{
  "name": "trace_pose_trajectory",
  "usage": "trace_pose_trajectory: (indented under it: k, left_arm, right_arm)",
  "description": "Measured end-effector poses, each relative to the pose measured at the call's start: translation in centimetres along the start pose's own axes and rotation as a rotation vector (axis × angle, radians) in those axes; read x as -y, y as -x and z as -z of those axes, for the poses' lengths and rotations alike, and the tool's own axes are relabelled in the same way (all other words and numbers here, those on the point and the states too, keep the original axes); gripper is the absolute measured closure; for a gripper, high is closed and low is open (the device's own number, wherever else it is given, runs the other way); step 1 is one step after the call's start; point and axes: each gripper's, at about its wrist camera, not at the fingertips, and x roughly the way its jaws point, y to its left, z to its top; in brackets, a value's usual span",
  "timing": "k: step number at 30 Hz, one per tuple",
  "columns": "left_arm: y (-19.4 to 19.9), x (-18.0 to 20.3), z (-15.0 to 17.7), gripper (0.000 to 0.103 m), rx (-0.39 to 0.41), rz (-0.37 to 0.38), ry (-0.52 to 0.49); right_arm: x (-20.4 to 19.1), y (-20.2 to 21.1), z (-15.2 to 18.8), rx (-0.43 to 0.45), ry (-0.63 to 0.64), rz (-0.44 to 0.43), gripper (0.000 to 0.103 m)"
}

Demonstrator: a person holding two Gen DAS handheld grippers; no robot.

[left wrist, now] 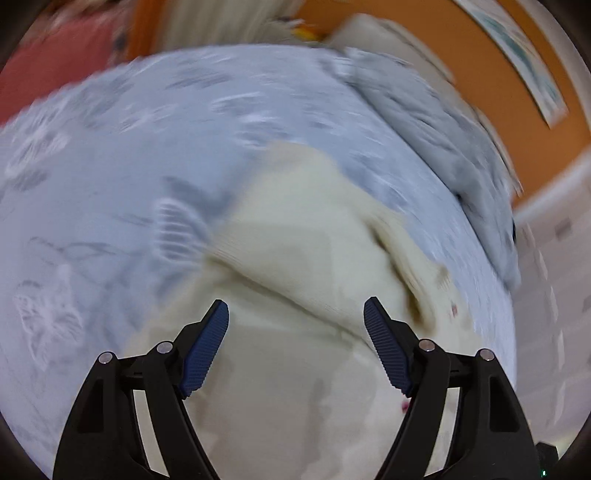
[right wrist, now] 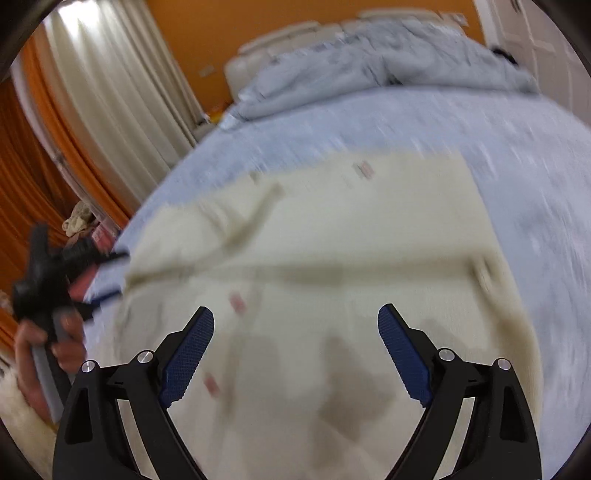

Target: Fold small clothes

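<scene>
A cream knitted garment (left wrist: 295,266) with small pink marks lies on the pale blue bedsheet (left wrist: 110,166), one part folded over the rest. My left gripper (left wrist: 295,310) hovers open and empty just above its near part. In the right wrist view the same garment (right wrist: 332,236) spreads across the sheet (right wrist: 535,166). My right gripper (right wrist: 295,317) is open and empty above it. The left gripper (right wrist: 110,275), held in a hand, shows at the garment's left edge, its jaws apart. Both views are blurred by motion.
A crumpled grey-blue duvet (right wrist: 369,70) lies at the head of the bed by a pale headboard (right wrist: 280,40). Orange walls, white curtains (right wrist: 110,92) and orange drapes stand on the left. A white door (right wrist: 524,33) is at the far right.
</scene>
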Motion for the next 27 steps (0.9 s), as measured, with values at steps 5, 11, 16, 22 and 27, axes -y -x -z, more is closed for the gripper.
trace_pose_trajectory:
  k: [5,11,16,22,27]
  left_arm:
    - [-2.2,-2.8,-1.6,0.058,-0.003,-0.081,0.042]
    - [-2.8,-2.8,-0.5,0.058,0.030,-0.122,-0.014]
    - [-3.1,-2.9,-0.9,0.058,0.012,-0.128,-0.048]
    - [-3.8,-1.6,-0.3,0.054,0.026,-0.184,-0.150]
    - [-3.5,-1.6,-0.6,0.054,0.006,-0.183,-0.127]
  right_arm:
    - [-8.2,-7.0,-5.6,-0.032,0.244,0.044,0.023]
    - [-12.7,-16.8,-6.7,-0.193,0.387,0.189,0.072]
    - [-5.5,-14.0,-9.1,-0.112,-0.059,0.002,0.094]
    - [7.3,-9.4,-0.9,-0.105,-0.502,-0.053,0.103]
    - [9.5,-8.1,0.3,-0.055,-0.549,-0.120,0.082]
